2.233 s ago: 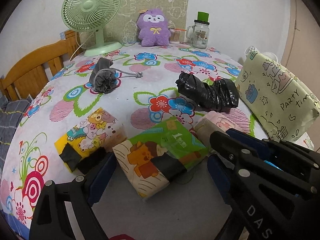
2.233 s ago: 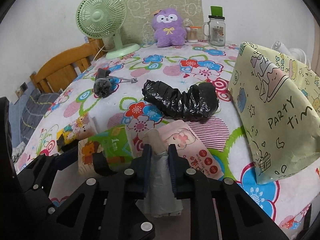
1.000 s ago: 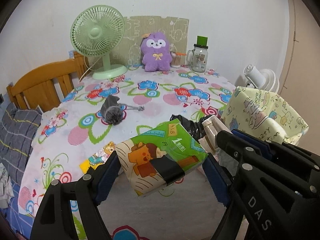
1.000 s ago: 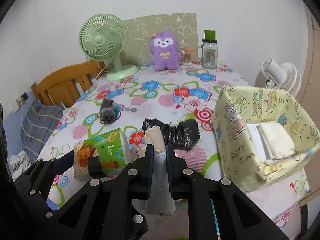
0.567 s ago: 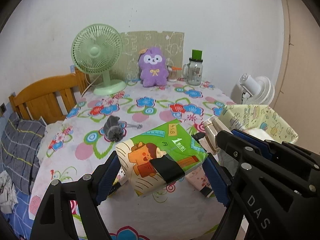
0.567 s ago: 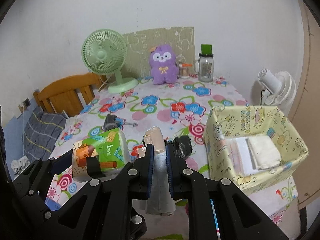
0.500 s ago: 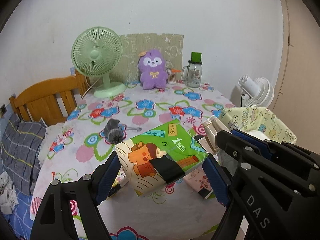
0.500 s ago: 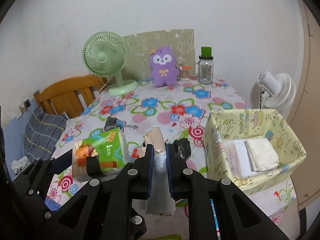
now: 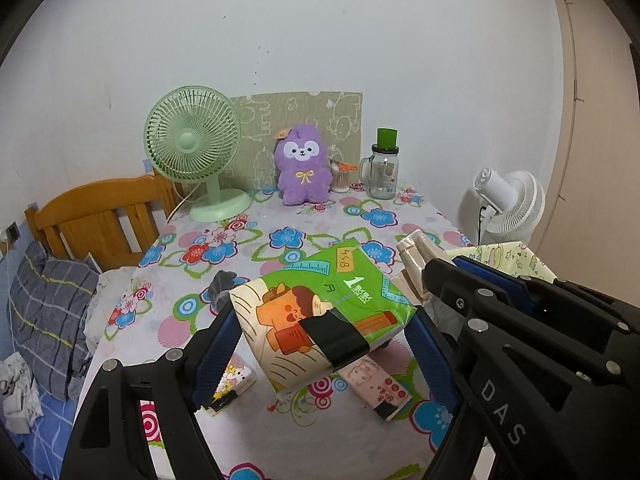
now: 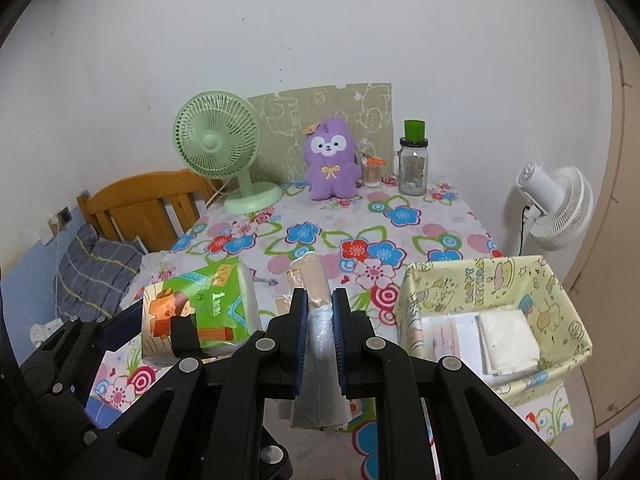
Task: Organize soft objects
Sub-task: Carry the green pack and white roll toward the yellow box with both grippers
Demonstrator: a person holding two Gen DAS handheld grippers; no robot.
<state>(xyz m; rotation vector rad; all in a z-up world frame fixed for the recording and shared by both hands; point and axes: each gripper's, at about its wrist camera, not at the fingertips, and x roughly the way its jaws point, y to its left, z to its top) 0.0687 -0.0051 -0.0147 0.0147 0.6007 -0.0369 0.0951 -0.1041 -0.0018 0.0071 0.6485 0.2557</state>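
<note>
Tissue pack [image 9: 320, 312] looks light and squishy; left gripper [image 9: 324, 344] squeezes its sides. Right gripper [image 10: 320, 320] pinches a soft plastic-wrapped pack [image 10: 314, 280].

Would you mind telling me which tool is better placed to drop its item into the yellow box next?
The right tool, probably. It grips the beige pack right beside the open yellow box; the left tool, holding the green tissue pack, sits farther from the box.

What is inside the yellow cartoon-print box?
The yellow box holds flat white folded pads beside a clear-wrapped packet. Anything beneath them, and the floor near the front wall, is hidden.
</note>
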